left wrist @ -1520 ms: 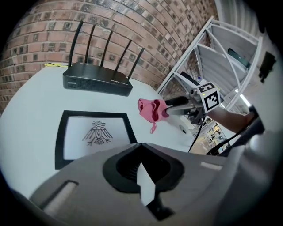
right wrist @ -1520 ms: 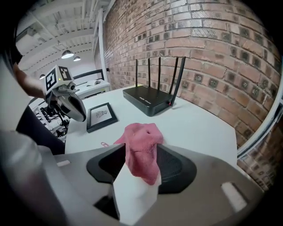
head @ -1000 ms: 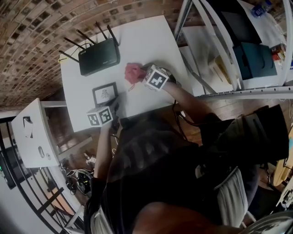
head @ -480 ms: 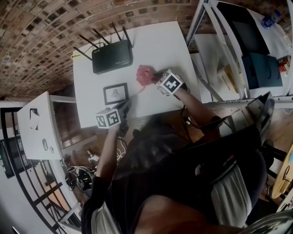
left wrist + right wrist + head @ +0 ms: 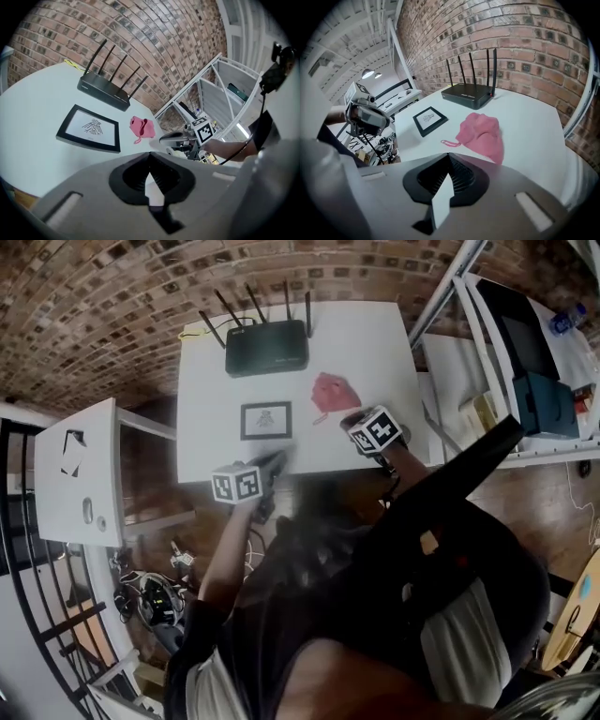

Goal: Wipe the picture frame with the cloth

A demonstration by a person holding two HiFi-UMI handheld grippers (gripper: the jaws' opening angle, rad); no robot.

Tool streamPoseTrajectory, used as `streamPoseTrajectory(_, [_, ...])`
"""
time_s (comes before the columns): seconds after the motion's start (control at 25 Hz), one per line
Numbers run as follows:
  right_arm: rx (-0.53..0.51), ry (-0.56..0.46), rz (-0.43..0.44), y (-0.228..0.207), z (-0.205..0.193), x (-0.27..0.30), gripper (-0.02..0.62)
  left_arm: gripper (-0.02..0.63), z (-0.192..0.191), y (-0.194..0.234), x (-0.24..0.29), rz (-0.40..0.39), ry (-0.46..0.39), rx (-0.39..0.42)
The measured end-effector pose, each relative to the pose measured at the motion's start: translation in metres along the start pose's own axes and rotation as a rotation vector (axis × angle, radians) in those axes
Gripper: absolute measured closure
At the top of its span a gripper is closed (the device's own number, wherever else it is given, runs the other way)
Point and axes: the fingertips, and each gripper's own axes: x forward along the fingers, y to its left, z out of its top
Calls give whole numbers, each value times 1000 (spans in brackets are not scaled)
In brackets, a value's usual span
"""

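The right tool (image 5: 356, 420) has let go and pulled back. A second ago it sat right on the cloth (image 5: 333, 392); now the cloth lies alone in a pink heap on the desk (image 5: 375, 343), to the right of the frame (image 5: 266, 420) and slightly behind it, near but not touching. The right tool's own view shows its jaws drawn together with nothing between them. The left tool (image 5: 274, 462) hangs just in front of the frame at the desk's near edge, and its jaws are also closed on nothing.

So nobody holds the cloth, and no wiping is under way. Before a stroke can land on the glass, I'd say the cloth has to be picked up again — that's the job for the right tool, which is nearest.

The frame lies flat with bare desk all round it. The router (image 5: 266, 348) stands behind the frame by the brick wall, well apart, its antennas up. There's open surface to the frame's right, past the cloth. In front of the frame there's less room, as the desk's edge comes soon, so a hard forward stroke could push the frame toward it.
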Motion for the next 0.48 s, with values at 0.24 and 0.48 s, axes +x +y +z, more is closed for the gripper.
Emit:
streamPoseTrajectory(0.24, [17,-41,-4,32,9,8,594,604,11,4,-39,-37,-139,59])
streamPoseTrajectory(0.48, [-4,-126,26,89,39,16,594,604,26,12,-83,-23,-272,198])
